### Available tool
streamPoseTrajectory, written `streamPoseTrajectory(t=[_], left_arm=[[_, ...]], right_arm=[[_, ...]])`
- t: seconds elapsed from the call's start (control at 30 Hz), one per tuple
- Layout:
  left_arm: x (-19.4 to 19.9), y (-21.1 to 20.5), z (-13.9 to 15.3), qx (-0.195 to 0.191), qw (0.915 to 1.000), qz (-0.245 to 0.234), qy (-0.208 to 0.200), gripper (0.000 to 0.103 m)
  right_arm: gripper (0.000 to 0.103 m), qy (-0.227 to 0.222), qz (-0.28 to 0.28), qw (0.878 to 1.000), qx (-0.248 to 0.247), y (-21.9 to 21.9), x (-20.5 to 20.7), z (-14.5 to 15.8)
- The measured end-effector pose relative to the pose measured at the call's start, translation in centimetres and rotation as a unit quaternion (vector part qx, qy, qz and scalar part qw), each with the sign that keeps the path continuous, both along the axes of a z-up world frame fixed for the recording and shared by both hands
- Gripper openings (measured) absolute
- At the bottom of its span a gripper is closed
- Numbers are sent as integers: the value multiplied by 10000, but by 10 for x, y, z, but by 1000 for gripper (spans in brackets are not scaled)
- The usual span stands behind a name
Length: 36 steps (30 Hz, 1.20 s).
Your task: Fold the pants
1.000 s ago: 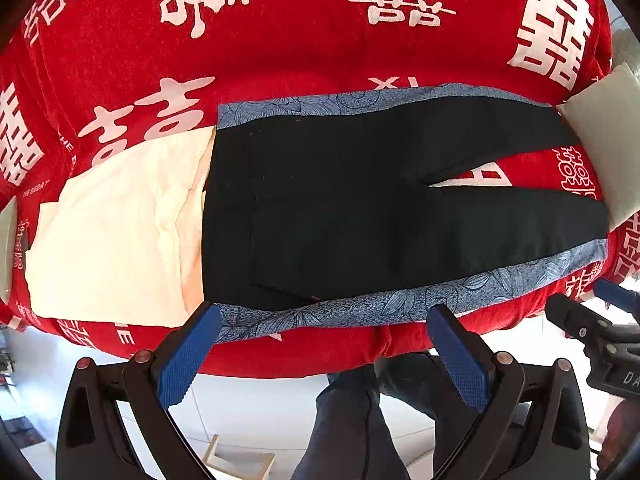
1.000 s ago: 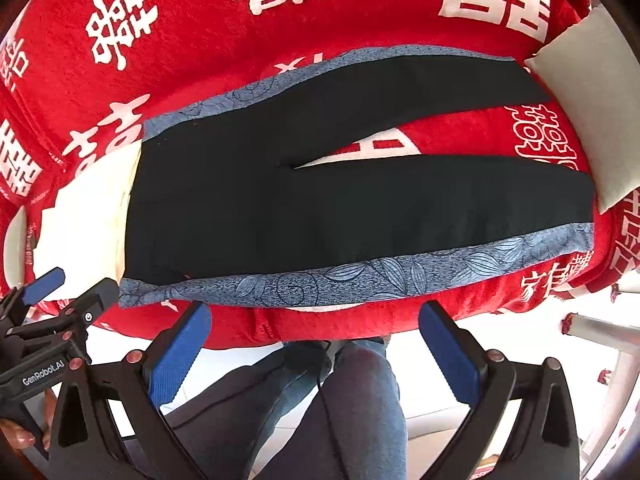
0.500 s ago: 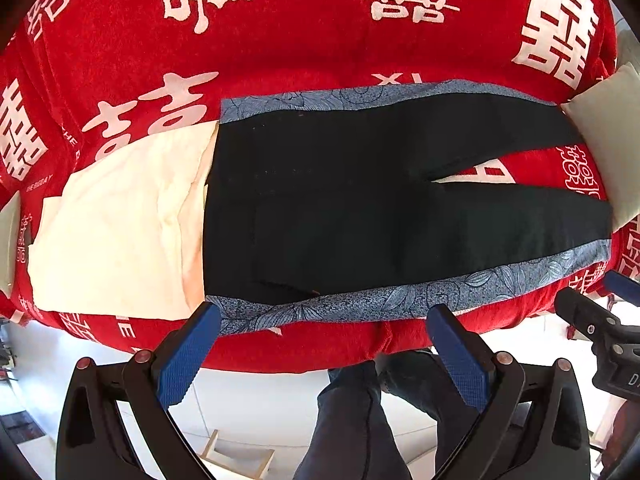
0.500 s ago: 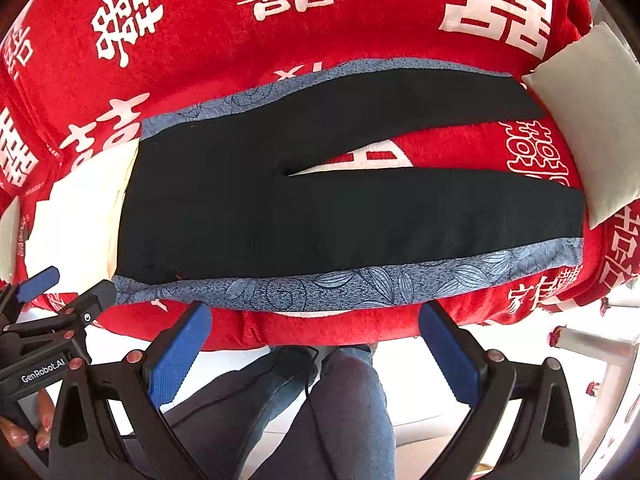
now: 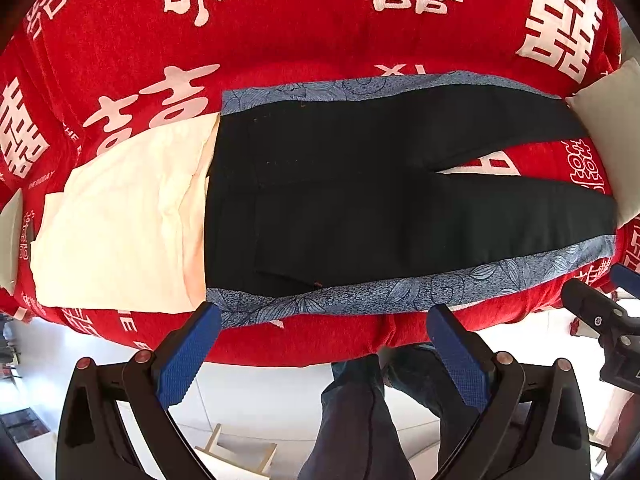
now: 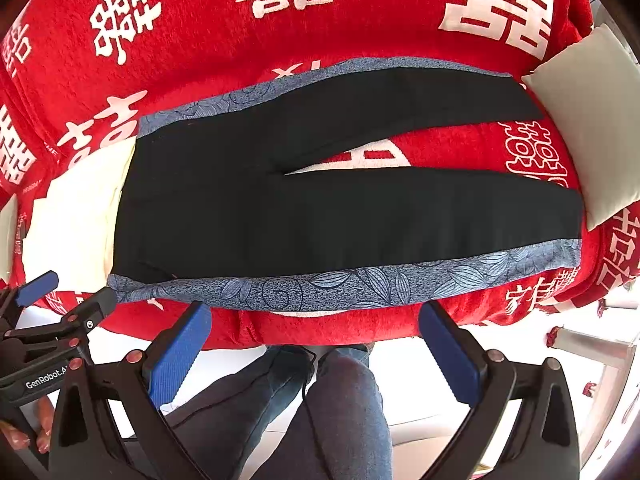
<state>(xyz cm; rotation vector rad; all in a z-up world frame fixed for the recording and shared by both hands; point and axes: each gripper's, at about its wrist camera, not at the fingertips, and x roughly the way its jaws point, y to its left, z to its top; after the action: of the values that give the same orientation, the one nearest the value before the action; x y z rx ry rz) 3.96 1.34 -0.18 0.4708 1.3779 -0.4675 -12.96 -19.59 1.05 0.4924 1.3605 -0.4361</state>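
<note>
We see black pants [image 5: 360, 200] lying flat across the middle of the frame on a red blanket [image 5: 300, 20] printed with white characters, waistband left, legs parted toward the right. Blue patterned stripes run along both outer edges. A cream cloth [image 5: 120, 220] touches the waistband. Left gripper [image 5: 324, 318] and right gripper [image 6: 314, 316] both have fingers spread wide, empty, at the blanket's near edge, lower frame

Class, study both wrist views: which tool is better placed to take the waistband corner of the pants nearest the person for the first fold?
Left, probably. The open left tool has one fingertip beside the near waistband corner of the pants. The open right tool sits farther along the near leg.
</note>
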Motion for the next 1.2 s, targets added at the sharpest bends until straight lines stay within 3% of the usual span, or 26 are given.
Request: streamPoseTrajectory(t=[1.2], left_arm=[[-5, 4, -4, 24, 9996, 266, 22, 103]], right_arm=[[103, 151, 353, 9991, -157, -2, 8, -5]])
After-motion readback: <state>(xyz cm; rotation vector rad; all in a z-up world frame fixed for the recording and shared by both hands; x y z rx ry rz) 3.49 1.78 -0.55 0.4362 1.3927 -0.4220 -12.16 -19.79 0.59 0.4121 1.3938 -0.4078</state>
